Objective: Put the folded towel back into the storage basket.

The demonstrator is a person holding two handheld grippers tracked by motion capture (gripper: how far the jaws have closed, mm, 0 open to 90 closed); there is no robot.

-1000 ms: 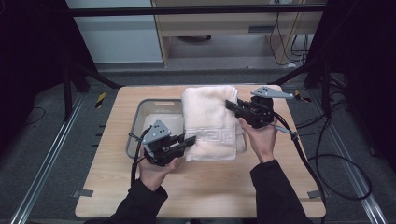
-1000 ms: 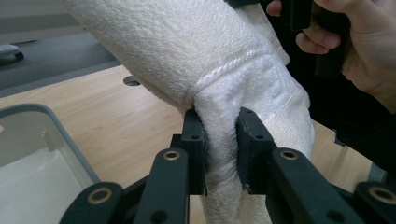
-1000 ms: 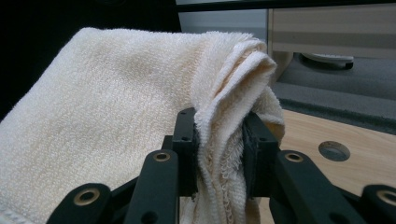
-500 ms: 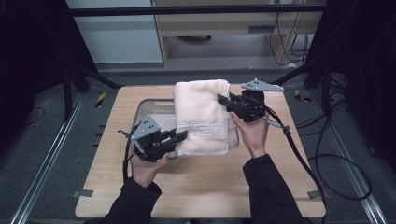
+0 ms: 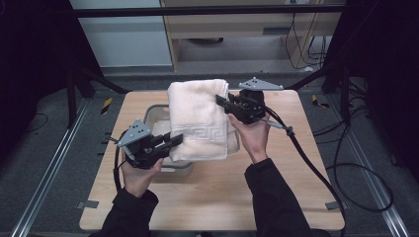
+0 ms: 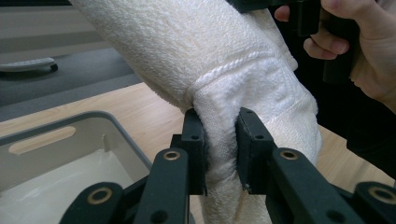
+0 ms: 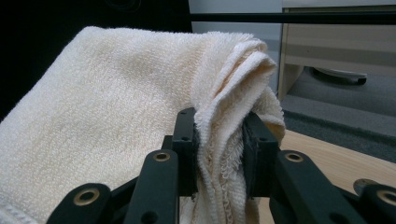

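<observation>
High view: the folded towel (image 5: 200, 118) hangs between left gripper (image 5: 174, 140) and right gripper (image 5: 221, 101), jaws of both clamped on its edges.

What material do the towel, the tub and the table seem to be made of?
Towel: likely cotton terry, cream, with a looped pile and a woven band. Tub: probably plastic, grey, smooth and matte, with a moulded handle slot. Table: wood or wood laminate, pale, with a faint grain.

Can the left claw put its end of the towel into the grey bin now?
Probably yes: the left claw, shut on the towel, hangs above the open bin.
</observation>
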